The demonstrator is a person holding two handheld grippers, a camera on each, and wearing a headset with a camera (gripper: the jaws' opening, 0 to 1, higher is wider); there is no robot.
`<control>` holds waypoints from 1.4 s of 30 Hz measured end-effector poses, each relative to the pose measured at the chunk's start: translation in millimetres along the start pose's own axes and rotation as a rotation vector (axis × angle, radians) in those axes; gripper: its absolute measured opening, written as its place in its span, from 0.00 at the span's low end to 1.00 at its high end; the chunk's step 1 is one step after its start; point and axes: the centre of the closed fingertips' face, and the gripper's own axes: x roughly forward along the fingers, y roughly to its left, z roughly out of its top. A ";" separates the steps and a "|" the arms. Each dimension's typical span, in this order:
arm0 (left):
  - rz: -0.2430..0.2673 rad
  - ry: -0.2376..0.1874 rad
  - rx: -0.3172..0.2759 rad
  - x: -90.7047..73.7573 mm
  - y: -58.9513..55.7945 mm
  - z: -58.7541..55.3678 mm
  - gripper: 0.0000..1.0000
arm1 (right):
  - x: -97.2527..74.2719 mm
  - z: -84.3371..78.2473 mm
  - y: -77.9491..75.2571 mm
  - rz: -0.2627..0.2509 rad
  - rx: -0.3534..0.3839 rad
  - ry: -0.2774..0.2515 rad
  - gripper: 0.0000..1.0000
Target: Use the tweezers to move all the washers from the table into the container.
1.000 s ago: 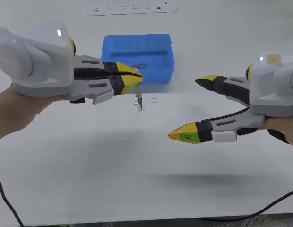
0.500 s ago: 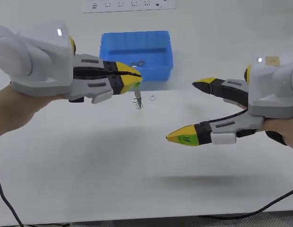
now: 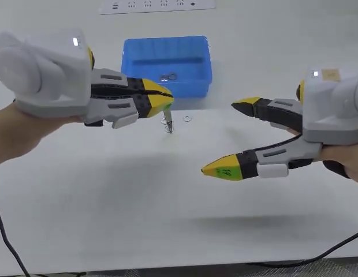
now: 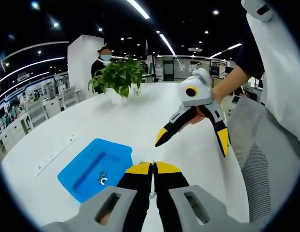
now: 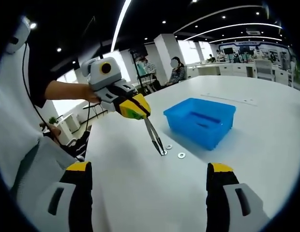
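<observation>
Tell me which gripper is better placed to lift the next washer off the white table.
Left. The left gripper is shut on the thin metal tweezers, tips down at the small metal washers; the right gripper is open, empty, off to the side.

Tweezers (image 5: 154, 131) touch a washer (image 5: 163, 152) — blue container (image 5: 201, 121) near.

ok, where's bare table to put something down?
Free: the broad table stretch nearest the person, and the patch right of the blue container. Crowded: in front of the container, where tweezers in the left gripper reach down among the washers; the open right gripper hangs beside them.
</observation>
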 end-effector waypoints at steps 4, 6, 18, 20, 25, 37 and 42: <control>-0.031 0.021 0.006 -1.5 -3.1 -1.9 0.05 | 4.1 1.9 2.0 0.015 -0.006 -0.001 0.97; -0.043 0.029 0.008 -2.9 -4.2 -3.0 0.05 | 8.8 2.5 1.5 0.026 -0.012 0.005 0.96; -0.043 0.068 0.012 -5.0 0.3 -8.7 0.05 | 57.9 19.1 -6.7 0.055 -0.147 0.034 0.73; -0.042 0.070 0.010 -4.5 0.4 -8.7 0.05 | 61.7 20.2 -6.6 0.065 -0.146 0.035 0.68; -0.043 0.067 0.007 -1.0 -0.6 -7.5 0.05 | 72.3 16.4 -8.7 0.070 -0.227 0.066 0.47; -0.049 0.066 0.001 3.7 -2.5 -6.5 0.05 | 81.3 8.1 -18.6 0.069 -0.287 0.104 0.22; -0.047 0.065 -0.003 5.3 -1.3 -6.7 0.06 | 82.7 8.7 -18.2 0.090 -0.322 0.110 0.17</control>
